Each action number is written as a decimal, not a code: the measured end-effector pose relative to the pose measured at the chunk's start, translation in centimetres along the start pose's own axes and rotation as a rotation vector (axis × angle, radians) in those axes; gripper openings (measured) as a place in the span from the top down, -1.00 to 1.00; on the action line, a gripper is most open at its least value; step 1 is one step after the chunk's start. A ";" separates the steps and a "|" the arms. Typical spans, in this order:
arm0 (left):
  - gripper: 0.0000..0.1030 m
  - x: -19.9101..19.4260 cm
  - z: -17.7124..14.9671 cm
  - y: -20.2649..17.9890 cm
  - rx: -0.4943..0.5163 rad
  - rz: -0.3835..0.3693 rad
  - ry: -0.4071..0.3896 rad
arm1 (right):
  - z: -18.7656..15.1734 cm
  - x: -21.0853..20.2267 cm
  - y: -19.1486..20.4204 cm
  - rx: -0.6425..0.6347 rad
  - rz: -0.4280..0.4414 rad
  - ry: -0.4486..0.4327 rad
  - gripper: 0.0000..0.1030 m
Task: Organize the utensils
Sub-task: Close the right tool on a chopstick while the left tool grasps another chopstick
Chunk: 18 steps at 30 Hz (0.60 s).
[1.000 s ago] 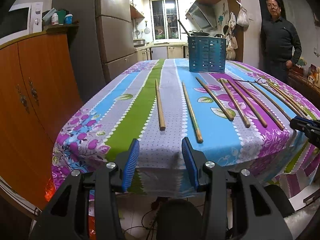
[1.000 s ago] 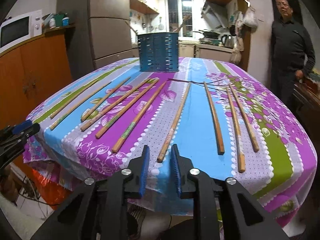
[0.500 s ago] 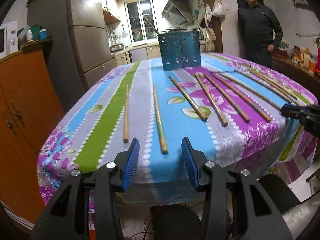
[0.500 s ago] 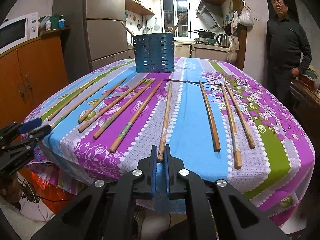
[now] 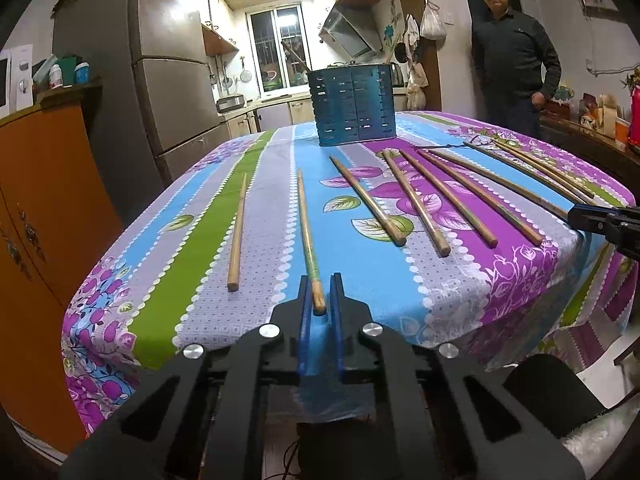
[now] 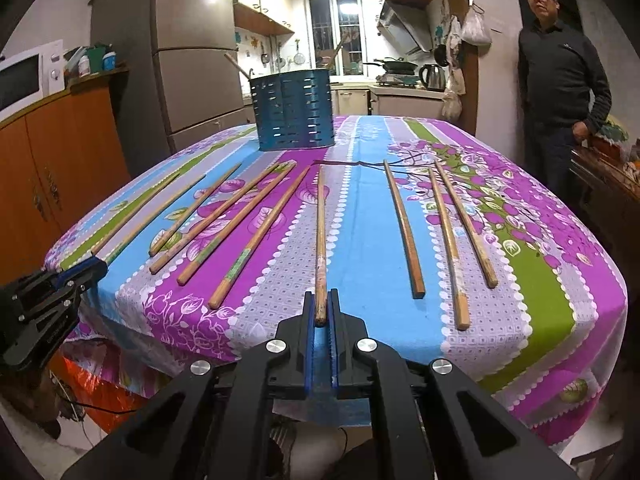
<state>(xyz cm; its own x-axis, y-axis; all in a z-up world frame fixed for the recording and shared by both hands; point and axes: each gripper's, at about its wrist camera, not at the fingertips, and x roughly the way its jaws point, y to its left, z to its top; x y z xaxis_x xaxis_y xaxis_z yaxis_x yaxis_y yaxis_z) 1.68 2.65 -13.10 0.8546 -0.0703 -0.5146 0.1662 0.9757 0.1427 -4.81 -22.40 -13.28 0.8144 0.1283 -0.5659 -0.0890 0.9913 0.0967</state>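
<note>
With each gripper (left (image 5: 320, 300), right (image 6: 321, 308)) pinching the near end of a chopstick (left's (image 5: 307, 236), right's (image 6: 320, 240)) lying flat on the cloth (image 6: 360, 232), lift both level, then tip-first into holder (image 6: 294, 112) at 12 o'clock.

Tablecloth (image 5: 360, 280) striped blue, purple, green, grey with floral print, teal slotted holder (image 5: 354, 110), tan chopsticks (image 6: 406, 232), seemingly green-banded.

The chopsticks (image 6: 320, 236) are matt wood, some with worn green paint. The cloth (image 6: 368, 216) on the counter is smooth printed fabric. The holder (image 6: 292, 112) is glossy blue metal with slots. Each gripper (image 5: 320, 292) is matt black plastic with ribbed blue pads (image 5: 305, 320).
</note>
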 end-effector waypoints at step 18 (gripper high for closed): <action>0.90 -0.7 -0.6 0.7 -0.027 -0.009 -0.016 | 0.1 -1.6 -0.2 0.025 -0.023 -0.028 0.86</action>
<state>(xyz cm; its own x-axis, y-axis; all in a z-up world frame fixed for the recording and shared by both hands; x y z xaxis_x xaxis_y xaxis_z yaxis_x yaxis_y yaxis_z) 0.86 3.47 -13.17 0.8608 -0.0817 -0.5023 0.1605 0.9803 0.1155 -5.99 -22.78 -12.30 0.8316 0.1043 -0.5455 -0.0561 0.9930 0.1043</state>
